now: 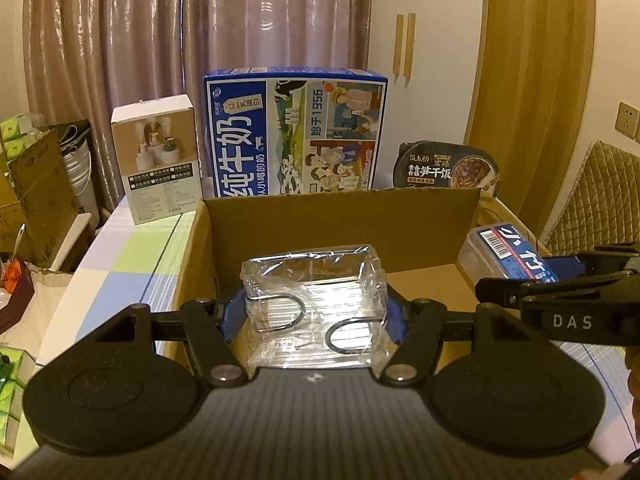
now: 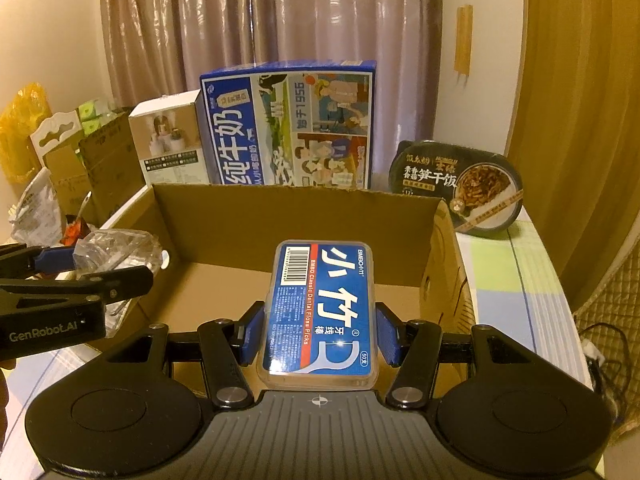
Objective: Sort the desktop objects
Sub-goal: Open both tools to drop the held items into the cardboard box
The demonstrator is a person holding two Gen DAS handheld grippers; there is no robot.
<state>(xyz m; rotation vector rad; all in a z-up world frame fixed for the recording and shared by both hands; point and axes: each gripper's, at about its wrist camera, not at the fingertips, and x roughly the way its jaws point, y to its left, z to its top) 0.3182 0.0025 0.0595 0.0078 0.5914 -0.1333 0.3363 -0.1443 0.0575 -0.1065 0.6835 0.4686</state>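
Observation:
My left gripper (image 1: 314, 316) is shut on a clear plastic-wrapped box (image 1: 316, 300) with metal rings inside, held above the near edge of an open cardboard box (image 1: 340, 216). My right gripper (image 2: 318, 330) is shut on a blue dental floss pick box (image 2: 322, 308), held over the same cardboard box (image 2: 296, 208). The floss box also shows at the right of the left wrist view (image 1: 504, 254), and the clear box at the left of the right wrist view (image 2: 116, 252). The cardboard box's inside looks bare.
Behind the cardboard box stand a blue milk carton (image 1: 296, 132), a small white-and-brown product box (image 1: 158, 156) and a dark instant rice bowl (image 1: 446, 168). The table has a checked cloth (image 1: 132, 256). Boxes and bags crowd the left side (image 1: 36, 184). A quilted chair (image 1: 600, 196) is at right.

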